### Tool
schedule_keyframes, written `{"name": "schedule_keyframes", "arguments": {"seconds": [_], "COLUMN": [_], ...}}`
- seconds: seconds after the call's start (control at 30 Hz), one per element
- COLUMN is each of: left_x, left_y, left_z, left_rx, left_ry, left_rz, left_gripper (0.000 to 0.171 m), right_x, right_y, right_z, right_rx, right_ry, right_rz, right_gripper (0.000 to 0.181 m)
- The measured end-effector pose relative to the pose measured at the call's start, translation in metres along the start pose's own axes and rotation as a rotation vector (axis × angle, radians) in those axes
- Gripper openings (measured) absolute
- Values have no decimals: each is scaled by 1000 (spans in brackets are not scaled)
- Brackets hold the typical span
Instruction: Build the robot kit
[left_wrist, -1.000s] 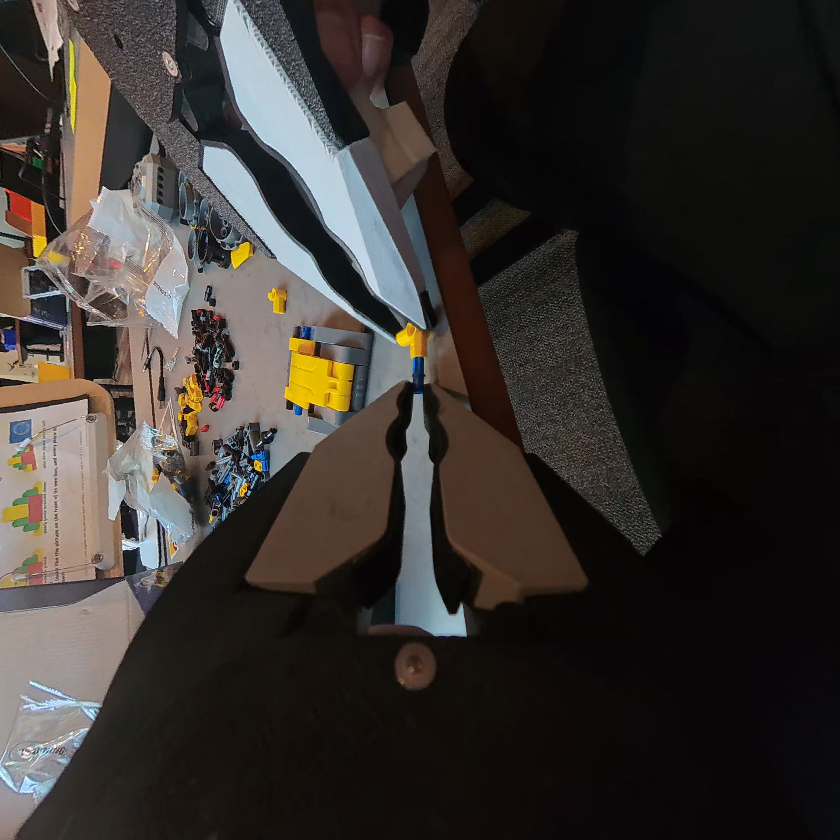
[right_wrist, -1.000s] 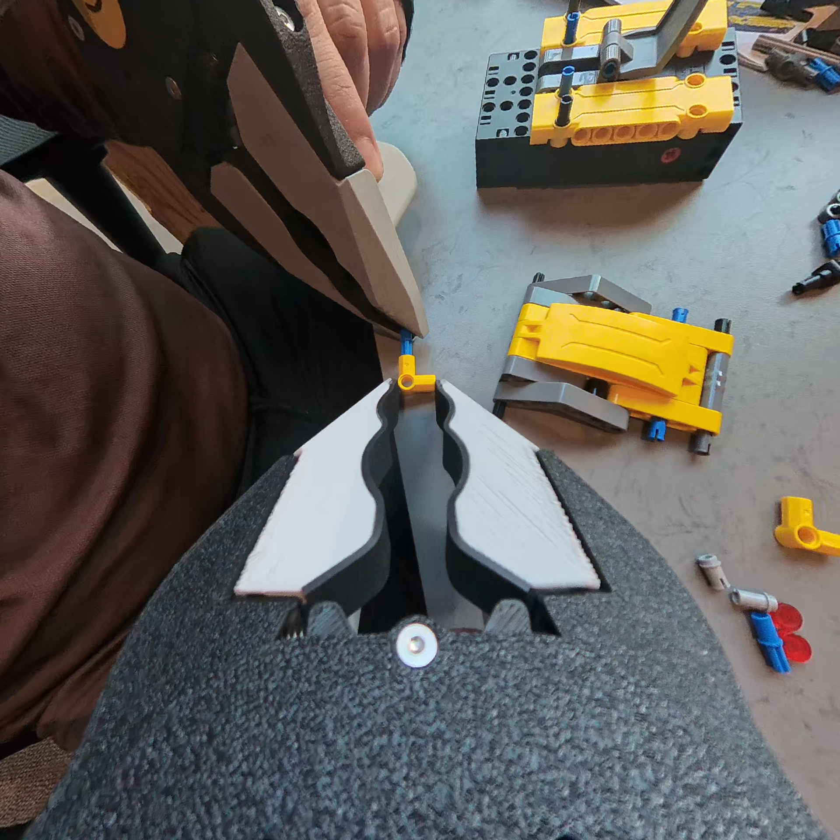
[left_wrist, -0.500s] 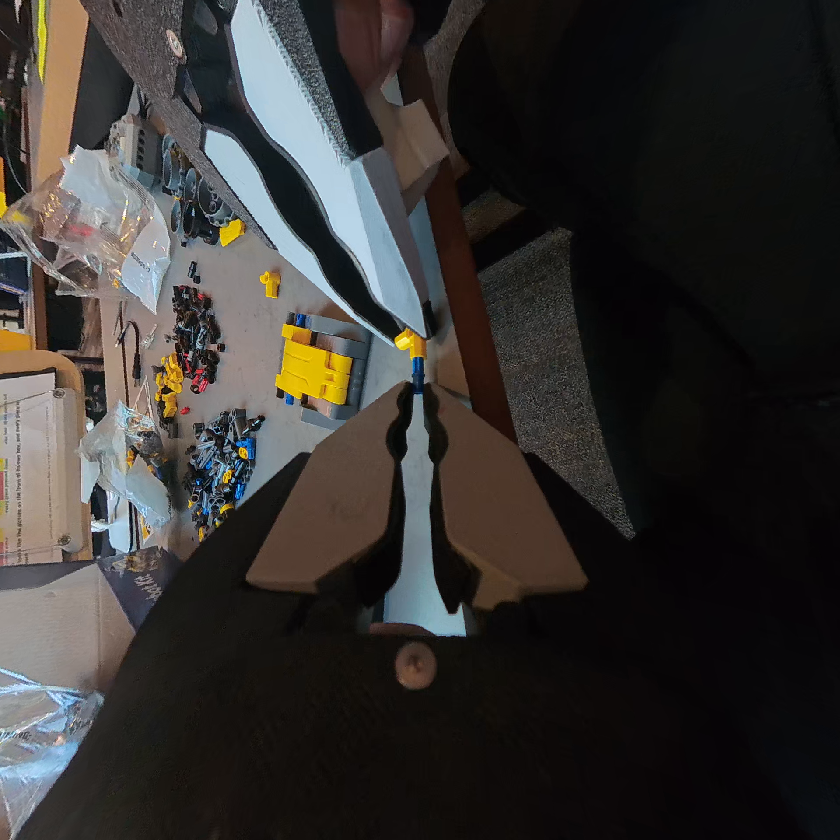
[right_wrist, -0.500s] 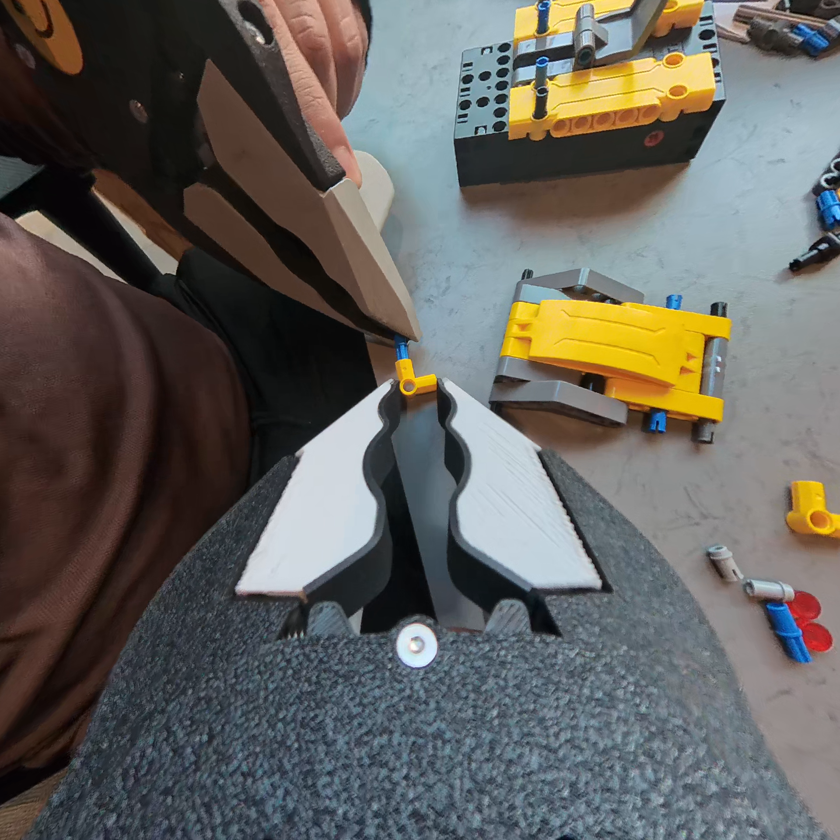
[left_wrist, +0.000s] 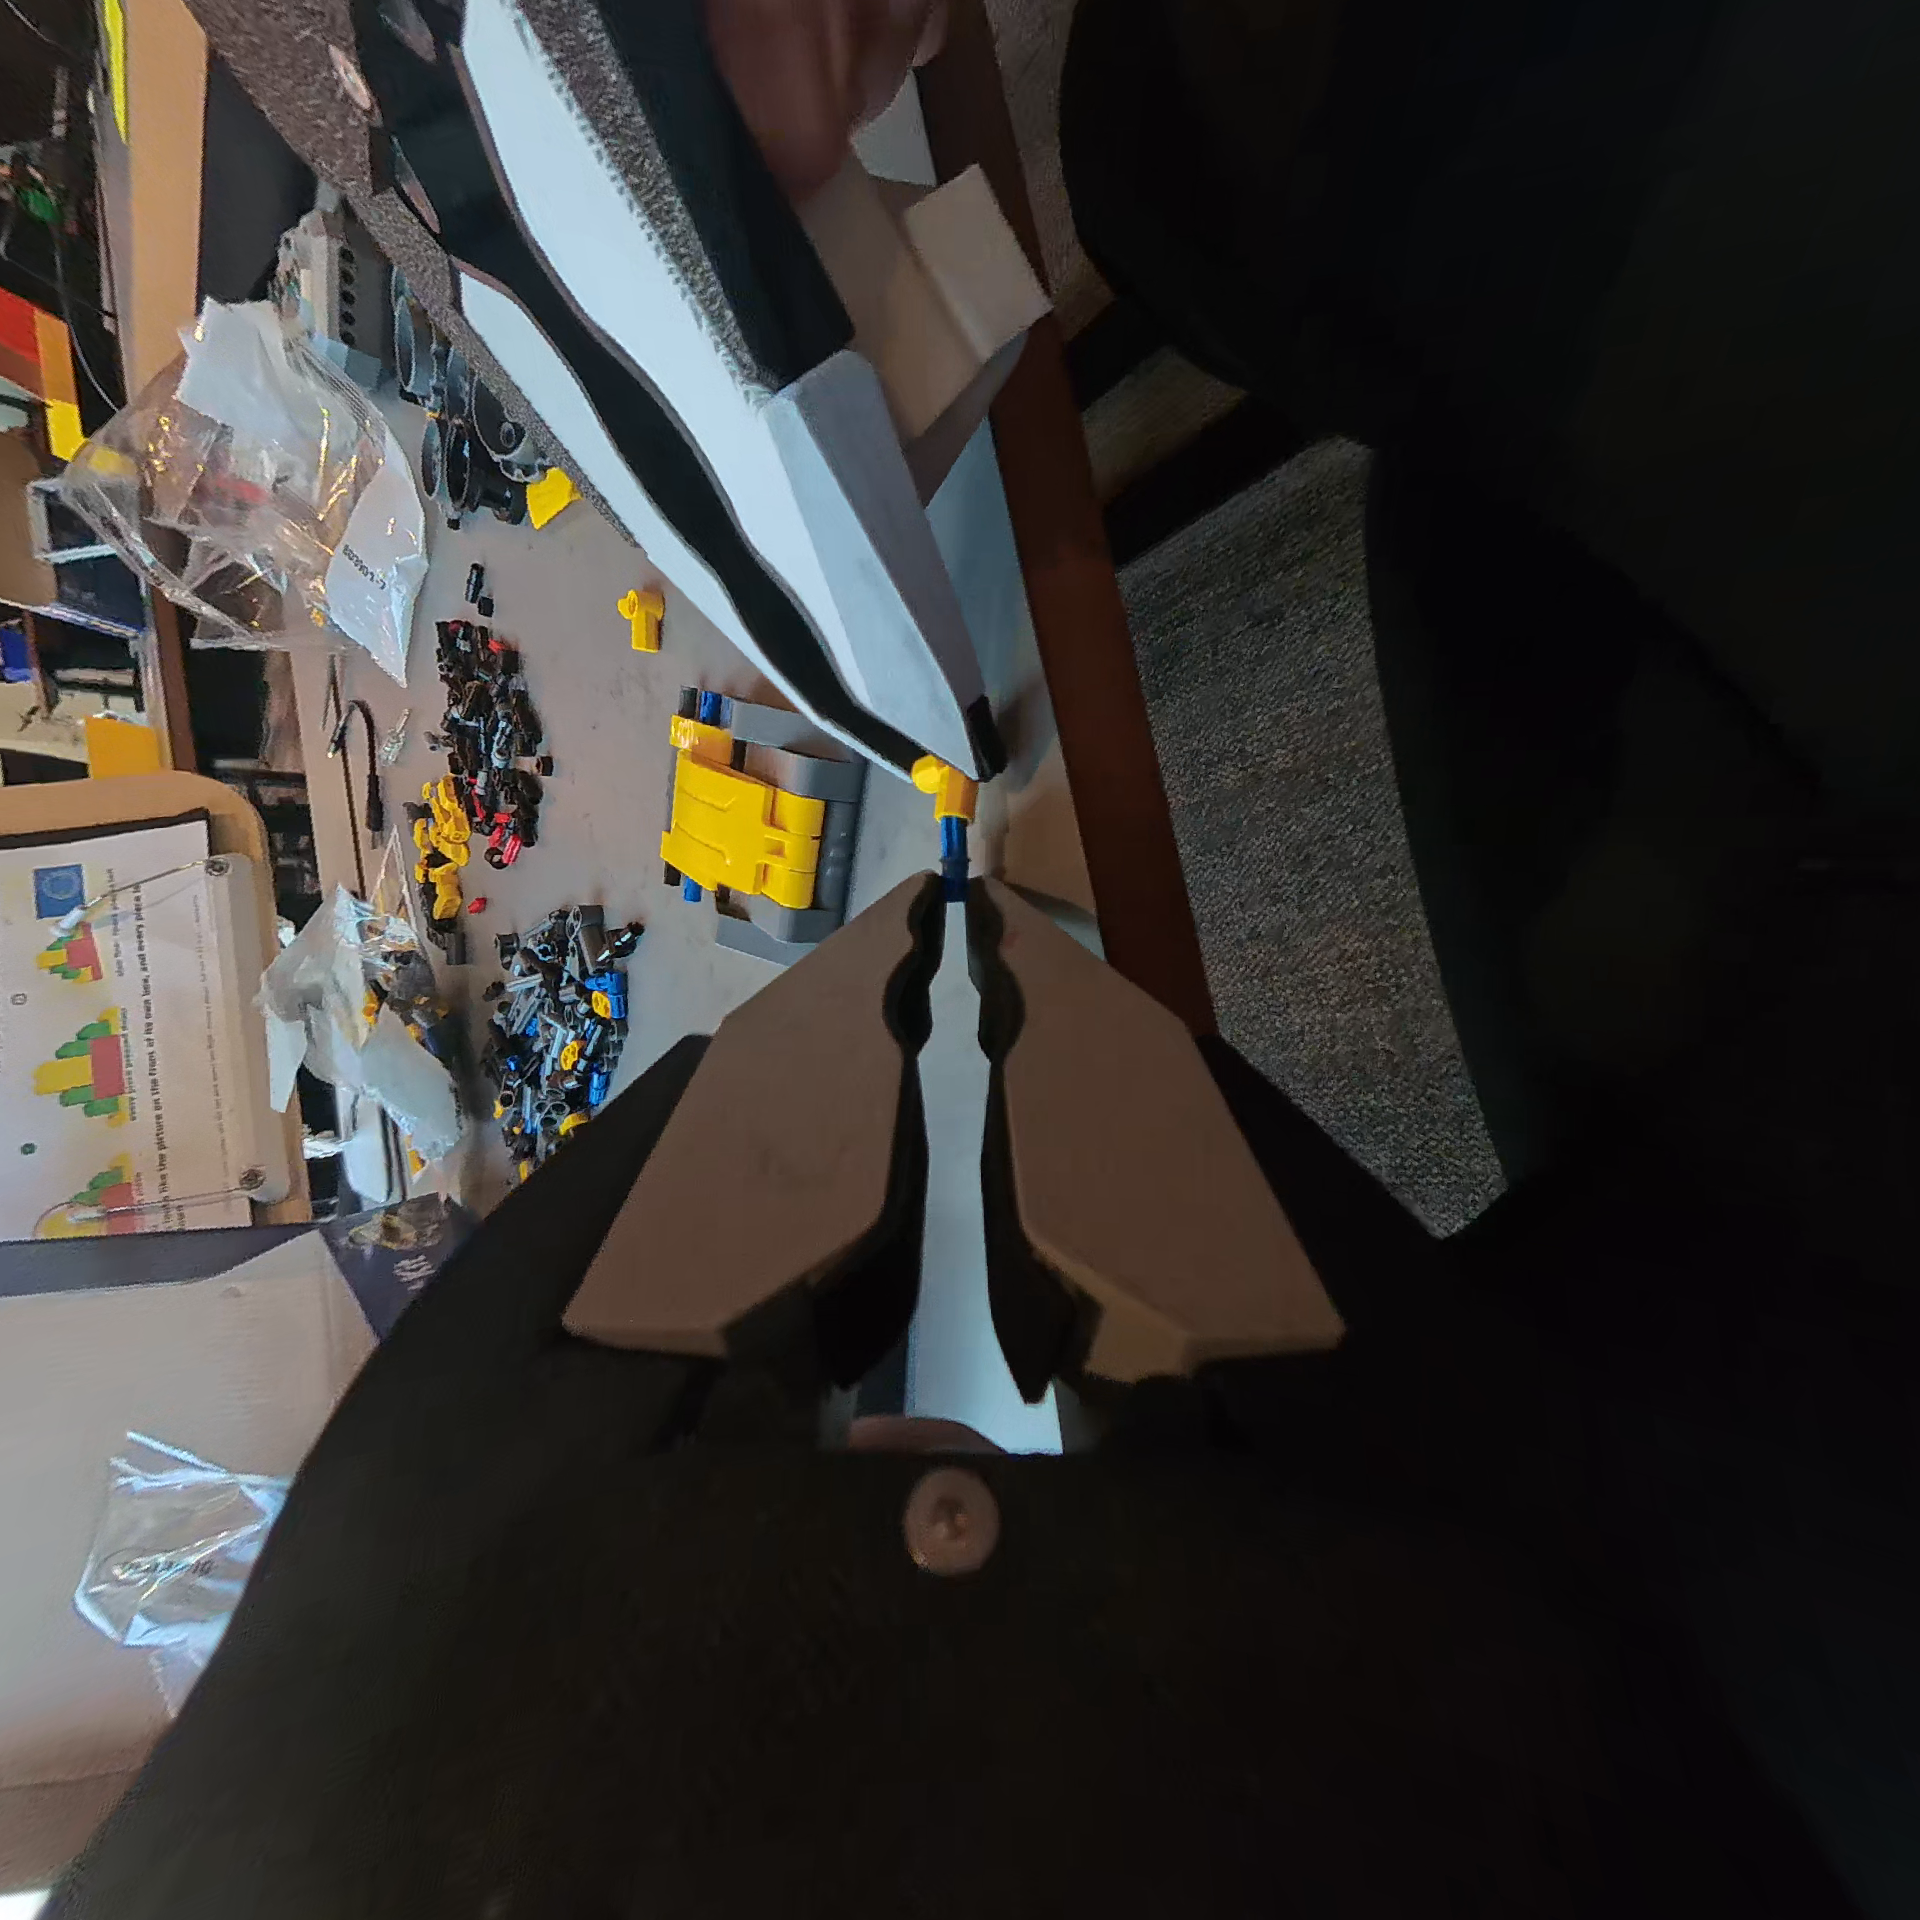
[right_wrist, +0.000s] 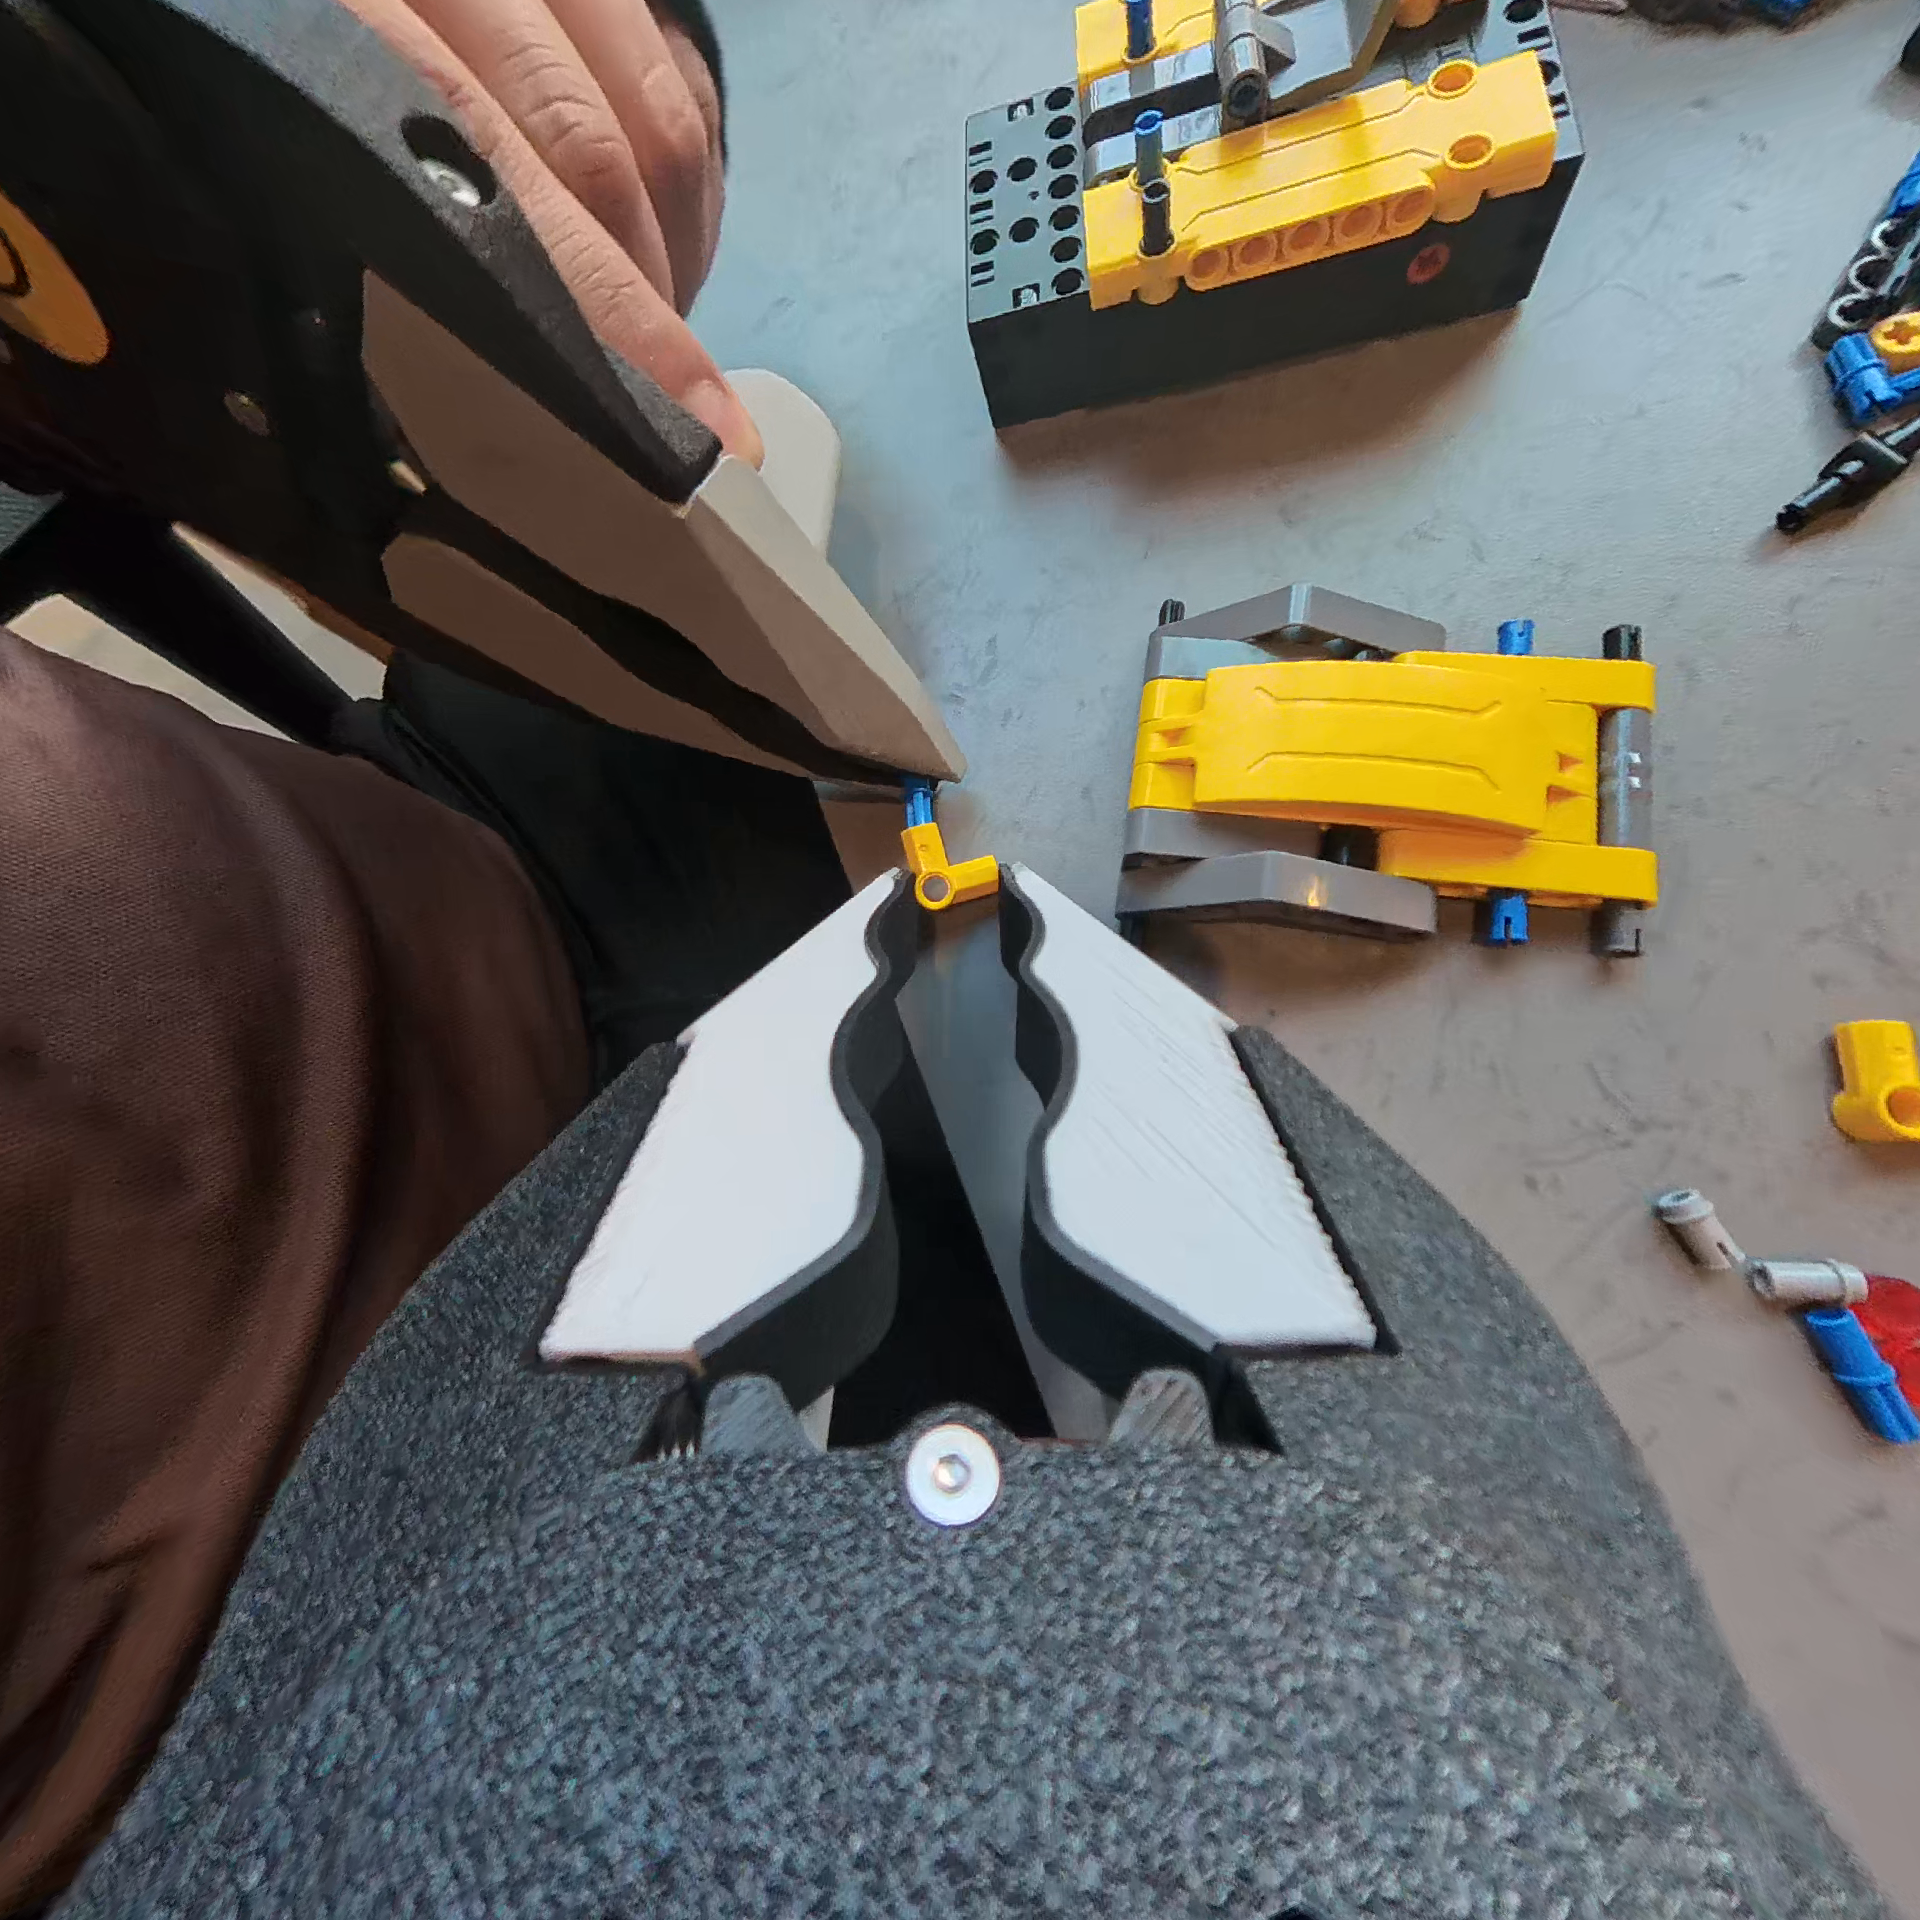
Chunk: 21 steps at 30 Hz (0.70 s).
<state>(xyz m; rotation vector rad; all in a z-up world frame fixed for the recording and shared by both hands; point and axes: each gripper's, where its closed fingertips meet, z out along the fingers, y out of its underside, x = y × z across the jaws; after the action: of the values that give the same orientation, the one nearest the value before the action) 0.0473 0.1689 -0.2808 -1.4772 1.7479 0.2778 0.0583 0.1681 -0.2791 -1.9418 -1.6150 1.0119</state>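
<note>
Over the table edge: both grippers meet tip to tip on one small joined piece, above the near rim of the grey tabletop (right_wrist: 1351, 499)
Left gripper (left_wrist: 954, 885): jaws drawn narrow, pinching the free end of a blue pin (left_wrist: 951, 844)
Right gripper (right_wrist: 948, 883): jaws close together, clamped on a yellow angle connector (right_wrist: 943, 862)
Joined piece: the blue pin sits plugged into one arm of the yellow angle connector; the pair is held in the air between the two tips, clear of the tabletop
Person's hand (right_wrist: 582, 197): wrapped round the body of the left gripper, fingers lying along its upper side
Yellow and grey assembly (right_wrist: 1382, 769): flat on the tabletop just right of the right gripper's tips, with blue and black pins sticking out of its edges
Black block with yellow beams (right_wrist: 1268, 208): farther back on the tabletop, well apart from both grippers
Loose yellow connector (right_wrist: 1875, 1091): on the tabletop at the right edge of the right wrist view
Grey pins, blue pin and red discs (right_wrist: 1808, 1299): a small cluster near that connector
Heaps of small parts (left_wrist: 551, 1029): black, grey, blue and yellow, seen in the left wrist view beyond the assembly
Clear plastic bags (left_wrist: 260, 488): crumpled, at the far side of the tabletop
Printed sheet with brick pictures (left_wrist: 114, 1018): beside the heaps
</note>
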Motion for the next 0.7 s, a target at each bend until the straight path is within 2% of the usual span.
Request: {"name": "schedule_keyframes", "arguments": {"seconds": [0.2,0.47,0.7], "left_x": [-1,0,-1], "left_y": [2,6,7], "left_z": [0,-3,-2], "left_rx": [-48,-126,-73], "left_ry": [-21,-42,0], "left_rz": [39,168,38], "left_gripper": [0,0,0], "right_x": [0,1,3], "right_y": [0,-1,-3], "right_z": [1,5,6], "right_rx": [-59,-201,-139], "right_ry": [86,188,166], "right_rz": [-18,-82,-79], "right_gripper": [14,14,14]}}
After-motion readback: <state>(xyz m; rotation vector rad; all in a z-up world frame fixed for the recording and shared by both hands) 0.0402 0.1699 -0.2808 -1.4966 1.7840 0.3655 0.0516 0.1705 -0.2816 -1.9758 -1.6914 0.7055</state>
